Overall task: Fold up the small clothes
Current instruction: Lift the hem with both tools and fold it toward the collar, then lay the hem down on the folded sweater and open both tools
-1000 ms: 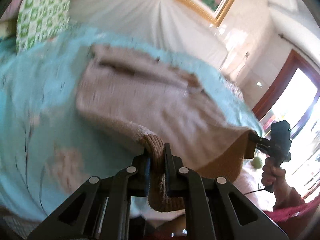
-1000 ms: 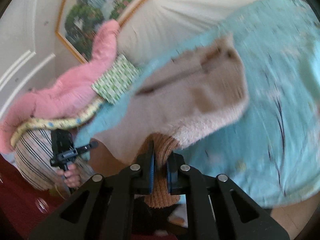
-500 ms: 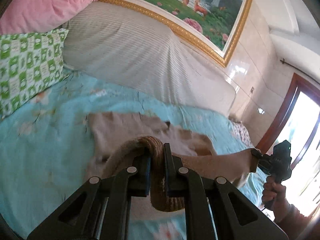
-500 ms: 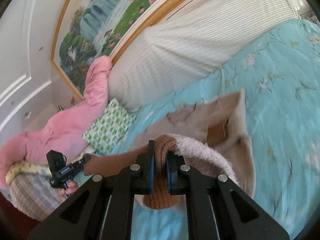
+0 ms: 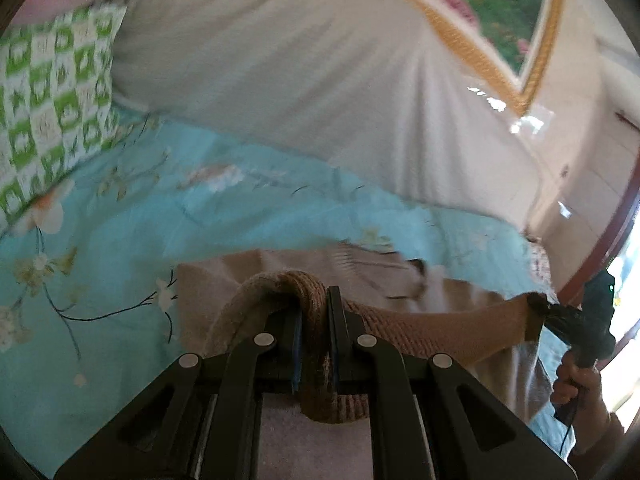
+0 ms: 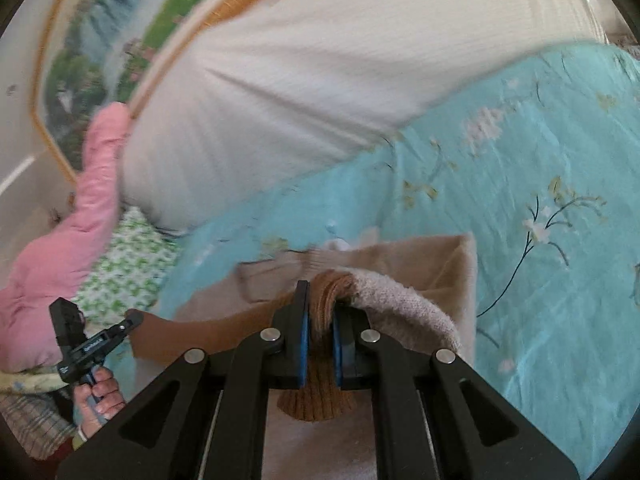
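my left gripper (image 5: 314, 316) pinches the ribbed brown hem of the beige sweater (image 5: 440, 312), and my right gripper (image 6: 320, 312) is pressed onto the same hem at its other corner, so the edge runs taut between them above the turquoise floral bedspread (image 5: 120, 248). the rest of the sweater lies on the bedspread just ahead. only the left view shows my right hand (image 5: 576, 384) beside a bright doorway (image 5: 624, 280); only the right view shows my left hand (image 6: 98, 396), the pink quilt (image 6: 68, 248) and most of the framed landscape painting (image 6: 112, 40). the green checked pillow (image 5: 52, 100) and white headboard cover (image 5: 300, 72) show in both. motion blur smears the sweater's far folds, and my own fingers hide the hem underneath.
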Demonstrator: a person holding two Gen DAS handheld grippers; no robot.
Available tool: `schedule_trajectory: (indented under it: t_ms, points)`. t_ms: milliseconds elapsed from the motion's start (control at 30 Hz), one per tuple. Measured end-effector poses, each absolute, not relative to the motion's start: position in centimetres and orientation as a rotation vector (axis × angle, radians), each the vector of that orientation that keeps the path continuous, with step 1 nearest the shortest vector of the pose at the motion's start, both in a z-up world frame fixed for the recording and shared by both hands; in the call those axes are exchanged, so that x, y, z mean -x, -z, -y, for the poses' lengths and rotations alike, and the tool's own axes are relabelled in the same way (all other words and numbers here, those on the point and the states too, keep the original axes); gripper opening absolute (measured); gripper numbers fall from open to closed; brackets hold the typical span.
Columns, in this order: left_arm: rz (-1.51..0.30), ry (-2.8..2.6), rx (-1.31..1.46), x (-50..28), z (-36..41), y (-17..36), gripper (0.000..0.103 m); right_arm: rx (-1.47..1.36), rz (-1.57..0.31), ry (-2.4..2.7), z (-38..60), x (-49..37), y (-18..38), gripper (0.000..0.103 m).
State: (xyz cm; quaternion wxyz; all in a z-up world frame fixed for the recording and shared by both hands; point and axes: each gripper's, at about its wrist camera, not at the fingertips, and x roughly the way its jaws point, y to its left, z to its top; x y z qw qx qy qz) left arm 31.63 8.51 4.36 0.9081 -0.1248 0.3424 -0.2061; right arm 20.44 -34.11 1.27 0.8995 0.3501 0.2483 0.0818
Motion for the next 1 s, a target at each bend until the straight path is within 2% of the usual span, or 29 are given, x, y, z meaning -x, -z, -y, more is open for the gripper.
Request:
schedule_trajectory:
  t_ms: [167,300,367,400,433,467,600,700,833,967,1000]
  points:
    - [-0.811,0.354,0.226,-34.9,-7.8,-0.3,0.01,-0.738,-0.632,-0.122,34.1,-23.9,2.0,0.012]
    - [-0.846,0.358,0.243,-35.0,-8.1,0.5,0.017,-0.788,-0.659,-0.131,34.8,-24.1,2.9,0.015]
    - [-0.841,0.365,0.251,-34.2,-8.4,0.2,0.026,-0.796,-0.649,-0.132,35.1,-23.3,2.5,0.026]
    - [-0.839,0.369,0.244,-33.5,-8.6,-0.1,0.036,-0.792,-0.636,-0.125,35.3,-22.5,2.1,0.031]
    - [-0.836,0.382,0.241,-32.5,-8.7,-0.4,0.045,-0.784,-0.617,-0.114,35.5,-21.5,1.7,0.041]
    - [-0.829,0.4,0.237,-31.2,-8.8,-0.7,0.047,-0.776,-0.601,-0.107,35.4,-20.8,1.3,0.044]
    - [-0.833,0.508,0.211,-26.8,-7.3,-1.5,0.049,-0.758,-0.556,-0.179,34.0,-18.1,0.3,0.044]
    - [-0.853,0.609,0.131,-24.7,-3.8,-1.3,0.058,-0.62,-0.597,-0.296,29.9,-17.8,-0.7,0.044]
    - [-0.876,0.685,0.046,-25.0,0.4,-1.1,0.058,-0.469,-0.644,-0.478,24.6,-20.0,-1.7,0.044]
    - [-0.913,0.661,-0.018,-28.5,1.6,0.0,0.057,-0.41,-0.8,-0.48,23.4,-24.5,-0.2,0.044]
    - [-0.914,0.645,-0.021,-29.1,1.3,0.3,0.053,-0.413,-0.842,-0.455,24.0,-25.7,0.6,0.044]
